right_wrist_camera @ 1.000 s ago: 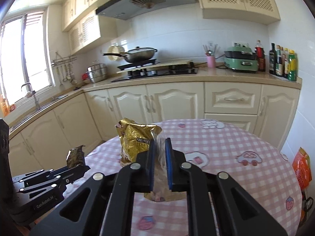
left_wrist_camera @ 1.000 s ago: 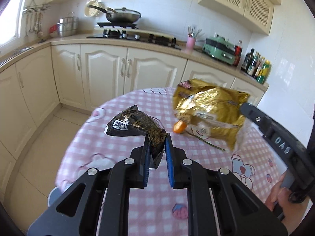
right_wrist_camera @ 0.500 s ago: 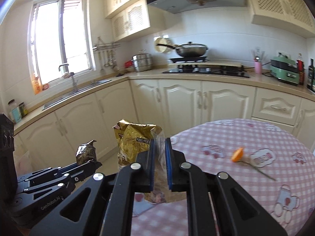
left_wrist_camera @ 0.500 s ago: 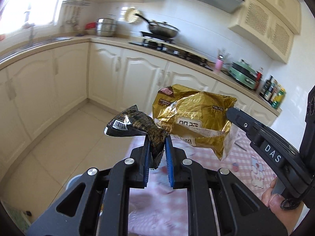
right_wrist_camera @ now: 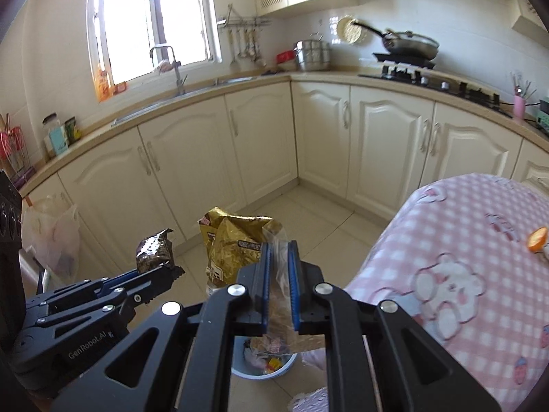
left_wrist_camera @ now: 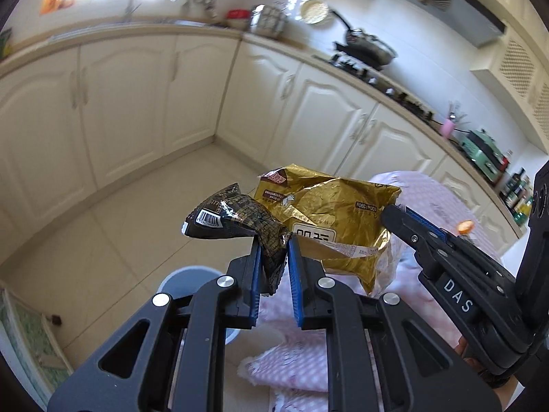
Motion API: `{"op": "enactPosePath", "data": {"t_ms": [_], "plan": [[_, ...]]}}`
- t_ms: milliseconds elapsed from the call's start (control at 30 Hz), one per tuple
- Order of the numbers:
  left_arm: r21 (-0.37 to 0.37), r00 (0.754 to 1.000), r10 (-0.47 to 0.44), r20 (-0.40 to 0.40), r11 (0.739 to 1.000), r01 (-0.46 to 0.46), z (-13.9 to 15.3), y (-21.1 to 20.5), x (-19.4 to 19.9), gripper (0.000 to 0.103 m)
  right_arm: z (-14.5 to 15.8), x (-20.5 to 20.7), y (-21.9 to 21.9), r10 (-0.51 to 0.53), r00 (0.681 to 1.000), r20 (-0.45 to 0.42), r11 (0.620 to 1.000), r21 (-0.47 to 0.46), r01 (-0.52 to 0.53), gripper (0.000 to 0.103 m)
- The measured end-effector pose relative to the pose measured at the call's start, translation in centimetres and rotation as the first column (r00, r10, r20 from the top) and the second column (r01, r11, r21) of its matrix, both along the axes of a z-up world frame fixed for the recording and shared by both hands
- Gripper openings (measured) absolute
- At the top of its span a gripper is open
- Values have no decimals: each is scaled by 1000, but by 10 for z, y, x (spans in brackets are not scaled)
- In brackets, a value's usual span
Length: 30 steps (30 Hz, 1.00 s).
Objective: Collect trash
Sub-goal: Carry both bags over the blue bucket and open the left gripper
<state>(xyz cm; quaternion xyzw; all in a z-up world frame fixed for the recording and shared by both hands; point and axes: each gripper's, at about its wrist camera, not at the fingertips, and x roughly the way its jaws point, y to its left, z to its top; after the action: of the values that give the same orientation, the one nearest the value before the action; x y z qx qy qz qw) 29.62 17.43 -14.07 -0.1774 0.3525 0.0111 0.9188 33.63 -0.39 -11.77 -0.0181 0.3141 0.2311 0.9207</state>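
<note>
My left gripper [left_wrist_camera: 272, 240] is shut on a crumpled black snack wrapper [left_wrist_camera: 233, 218], held in the air over the kitchen floor. To its right my right gripper [right_wrist_camera: 279, 250] is shut on the clear edge of a gold foil snack bag [right_wrist_camera: 233, 243], which hangs forward and left of its pads. In the left wrist view the gold bag [left_wrist_camera: 329, 213] hangs just behind the black wrapper, with the right gripper [left_wrist_camera: 394, 211] reaching in from the right. In the right wrist view the left gripper [right_wrist_camera: 173, 271] holds the black wrapper [right_wrist_camera: 154, 250] lower left. A pale blue trash bin [right_wrist_camera: 264, 365] with scraps inside stands on the floor below both grippers.
The round table with a pink checked cloth [right_wrist_camera: 463, 274] is to the right, an orange peel [right_wrist_camera: 537, 238] on it. Cream cabinets [right_wrist_camera: 326, 137] run along the far wall and left. A white plastic bag [right_wrist_camera: 51, 237] hangs at the left. Tiled floor [left_wrist_camera: 120, 233] lies open ahead.
Both grippers swung left off the table and a little down, carrying the black wrapper and the gold bag out over the floor. The bin has come into view below them.
</note>
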Motion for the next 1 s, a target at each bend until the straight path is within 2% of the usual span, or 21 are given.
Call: {"op": "enactPosePath", "data": {"t_ms": [300,567,1000], "plan": [[-28,994,52,-92,998,-55,-46,36,13,13,-50,26,46,45,995,-89,998,-50,-49,10],[-49,988,53,-147,997,-61,-75,47,23,13,-89,47,73,57,986,-159,994,-79,-71,10],[-72,979,52,-196,995,-67,-105,62,42,13,-117,68,92,58,979,-197,991,-105,-80,10]]}}
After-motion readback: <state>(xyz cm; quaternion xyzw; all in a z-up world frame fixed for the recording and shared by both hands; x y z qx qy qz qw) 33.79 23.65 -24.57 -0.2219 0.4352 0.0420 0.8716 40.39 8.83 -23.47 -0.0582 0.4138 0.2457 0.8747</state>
